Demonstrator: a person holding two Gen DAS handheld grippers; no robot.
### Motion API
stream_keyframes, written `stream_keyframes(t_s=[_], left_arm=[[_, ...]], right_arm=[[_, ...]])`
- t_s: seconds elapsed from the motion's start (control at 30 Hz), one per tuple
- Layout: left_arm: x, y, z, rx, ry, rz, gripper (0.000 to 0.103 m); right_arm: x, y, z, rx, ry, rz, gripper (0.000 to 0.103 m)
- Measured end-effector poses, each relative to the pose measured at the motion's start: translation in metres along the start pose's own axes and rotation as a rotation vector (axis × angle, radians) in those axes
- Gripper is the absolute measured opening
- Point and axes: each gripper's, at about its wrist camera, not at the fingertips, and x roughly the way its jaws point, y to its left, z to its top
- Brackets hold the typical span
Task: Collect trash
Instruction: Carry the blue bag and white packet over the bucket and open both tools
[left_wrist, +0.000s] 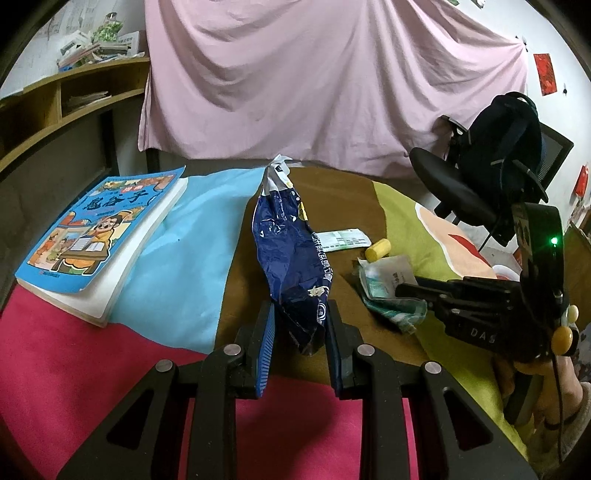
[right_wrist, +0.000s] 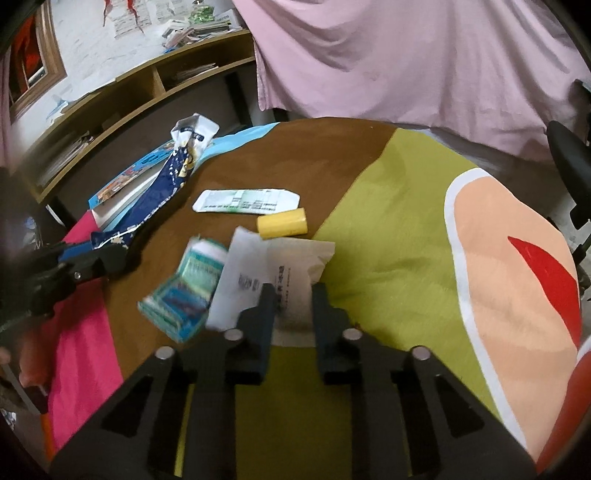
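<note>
The left gripper (left_wrist: 299, 325) is clenched on the lower end of a crumpled dark blue snack bag (left_wrist: 291, 254). In the left wrist view the bag's long axis runs from the pads up toward 12 o'clock, its torn silver mouth at the far end, over the brown band of the patchwork tablecloth (left_wrist: 236, 266). At 10 o'clock from it lies a blue picture book (left_wrist: 99, 229).

The right gripper (right_wrist: 293, 295) grips the near edge of a white paper wrapper (right_wrist: 273, 266), its jaws narrowly set. In the right wrist view the wrapper stretches away toward 12 o'clock; a teal packet (right_wrist: 184, 291) lies just beside it at 9 o'clock. A yellow cylinder (right_wrist: 282, 222) lies crosswise at the wrapper's far end, and beyond it a white and green slip (right_wrist: 245, 201), long axis from 9 to 3 o'clock.
</note>
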Motion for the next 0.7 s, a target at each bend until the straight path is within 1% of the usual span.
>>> stream_keyframes(t_s=[0.17, 0.23, 0.3, 0.4, 0.57, 0.7], left_arm=[[-0.007, -0.005, -0.003, 0.018, -0.029, 0.019, 0.022], [-0.010, -0.008, -0.005, 0.028, -0.049, 0.030, 0.022], [-0.013, -0.011, -0.006, 0.041, -0.068, 0.038, 0.022], [-0.019, -0.018, -0.008, 0.061, -0.102, 0.044, 0.022], [-0.030, -0.033, -0.008, 0.089, -0.152, 0.030, 0.022], [-0.038, -0.049, -0.005, 0.116, -0.185, 0.018, 0.022]], right_arm=[[-0.008, 0.008, -0.004, -0.016, -0.038, -0.023, 0.041], [-0.016, 0.014, -0.007, -0.032, -0.077, -0.036, 0.040], [-0.029, 0.020, -0.010, -0.054, -0.137, -0.062, 0.040], [-0.048, 0.026, -0.015, -0.070, -0.223, -0.113, 0.040], [-0.080, 0.030, -0.027, -0.062, -0.371, -0.214, 0.040], [-0.092, 0.035, -0.032, -0.100, -0.429, -0.307, 0.040]])
